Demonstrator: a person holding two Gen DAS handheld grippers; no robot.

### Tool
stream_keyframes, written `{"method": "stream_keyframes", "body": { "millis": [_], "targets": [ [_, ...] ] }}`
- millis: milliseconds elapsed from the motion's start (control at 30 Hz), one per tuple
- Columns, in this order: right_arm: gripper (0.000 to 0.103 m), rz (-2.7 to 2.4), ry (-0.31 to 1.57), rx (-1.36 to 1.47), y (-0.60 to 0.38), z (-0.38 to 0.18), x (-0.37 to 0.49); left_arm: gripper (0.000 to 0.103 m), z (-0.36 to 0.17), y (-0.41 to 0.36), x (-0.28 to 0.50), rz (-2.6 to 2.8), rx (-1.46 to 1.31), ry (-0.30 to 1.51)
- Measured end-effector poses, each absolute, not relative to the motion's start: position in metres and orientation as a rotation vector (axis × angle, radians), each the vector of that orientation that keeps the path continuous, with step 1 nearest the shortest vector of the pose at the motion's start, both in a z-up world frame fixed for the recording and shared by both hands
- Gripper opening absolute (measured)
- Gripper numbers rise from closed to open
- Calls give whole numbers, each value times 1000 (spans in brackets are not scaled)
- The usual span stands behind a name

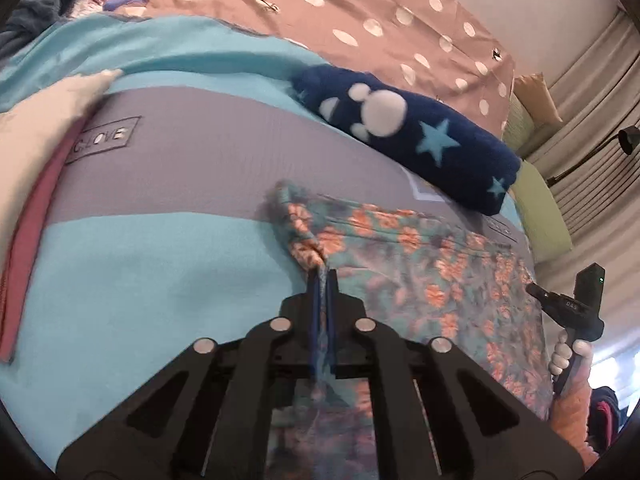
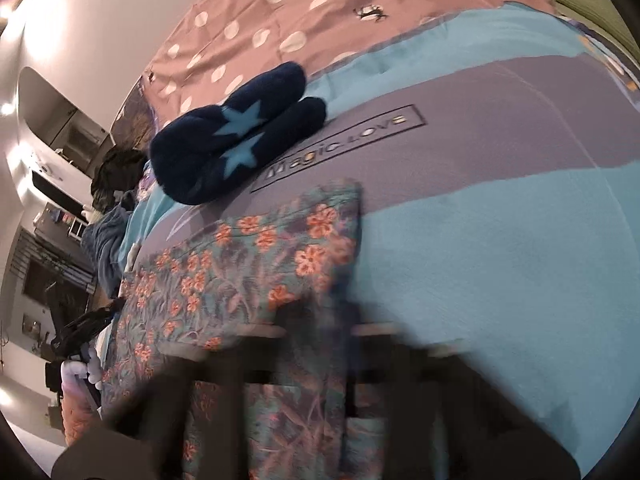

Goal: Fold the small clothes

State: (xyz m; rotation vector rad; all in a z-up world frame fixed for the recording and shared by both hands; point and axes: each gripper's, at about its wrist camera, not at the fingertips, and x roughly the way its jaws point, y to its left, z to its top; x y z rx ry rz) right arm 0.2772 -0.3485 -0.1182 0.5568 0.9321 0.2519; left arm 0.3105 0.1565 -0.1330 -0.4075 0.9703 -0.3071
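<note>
A small floral garment (image 1: 424, 272), teal with orange flowers, lies on the blue and grey bed cover (image 1: 140, 264). My left gripper (image 1: 322, 276) is shut on its bunched left corner. In the right wrist view the same garment (image 2: 248, 264) spreads over the cover (image 2: 500, 248). My right gripper (image 2: 320, 320) is heavily blurred at the garment's near edge, with cloth running between its fingers; its jaw state is unclear. The right gripper's handle and a gloved hand (image 1: 572, 320) show at the garment's right edge in the left wrist view.
A folded dark blue fleece with stars (image 1: 404, 136) (image 2: 240, 136) lies behind the garment. A pink dotted sheet (image 1: 340, 12) is beyond it. A white and pink folded pile (image 1: 36, 168) sits at left. Green cushions (image 1: 540, 208) and curtains stand at right.
</note>
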Motion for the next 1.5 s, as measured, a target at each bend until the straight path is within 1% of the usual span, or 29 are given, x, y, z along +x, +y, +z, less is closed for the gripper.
{"method": "stream_keyframes", "body": {
  "millis": [67, 167, 267, 333, 400, 433, 467, 500, 533, 567, 633, 733, 867, 1000, 1100, 1167, 1200, 1267, 1333, 1400, 1433, 1500],
  "targets": [
    [3, 257, 854, 554, -351, -98, 263, 3, -116, 148, 301, -304, -346, 908],
    [3, 235, 750, 519, -357, -67, 238, 3, -89, 148, 284, -323, -362, 814],
    [6, 171, 738, 455, -359, -68, 239, 8, -86, 149, 287, -297, -320, 808],
    [36, 135, 847, 452, -360, -87, 245, 9, -103, 152, 294, -232, -302, 877],
    [36, 137, 881, 484, -362, -96, 232, 10, -117, 159, 289, -188, -320, 931],
    [36, 143, 879, 481, -363, -95, 220, 15, -118, 164, 282, -188, -332, 932],
    [36, 141, 872, 475, -366, -94, 201, 25, -116, 169, 267, -185, -339, 916],
    [36, 142, 867, 477, -369, -94, 186, 29, -113, 173, 253, -177, -337, 898],
    [36, 144, 864, 488, -372, -94, 169, 38, -111, 177, 242, -168, -336, 887],
    [36, 143, 862, 509, -378, -95, 145, 42, -108, 180, 224, -159, -339, 873],
    [36, 143, 863, 543, -382, -98, 114, 45, -104, 185, 188, -170, -364, 873],
    [36, 174, 878, 592, -381, -103, 72, 51, -103, 183, 140, -187, -376, 884],
    [36, 212, 909, 548, -362, -106, 41, 57, -104, 178, 85, -217, -395, 905],
    [37, 242, 901, 539, -348, -103, 32, 59, -115, 177, 64, -223, -416, 944],
    [38, 235, 896, 528, -344, -101, 26, 61, -120, 174, 57, -235, -435, 942],
    [43, 218, 900, 526, -342, -103, 25, 62, -127, 172, 59, -243, -457, 949],
    [45, 205, 907, 533, -341, -106, 24, 62, -130, 172, 61, -239, -460, 954],
    [45, 196, 918, 574, -343, -112, 24, 62, -134, 173, 68, -228, -480, 952],
    [45, 197, 914, 619, -346, -117, 28, 58, -135, 177, 71, -231, -525, 937],
    [45, 195, 899, 653, -349, -119, 32, 34, -138, 183, 73, -270, -600, 927],
    [46, 200, 893, 672, -350, -122, 37, 20, -140, 186, 73, -286, -633, 925],
    [45, 210, 906, 697, -349, -127, 49, 13, -144, 193, 72, -291, -688, 919]
  ]
}}
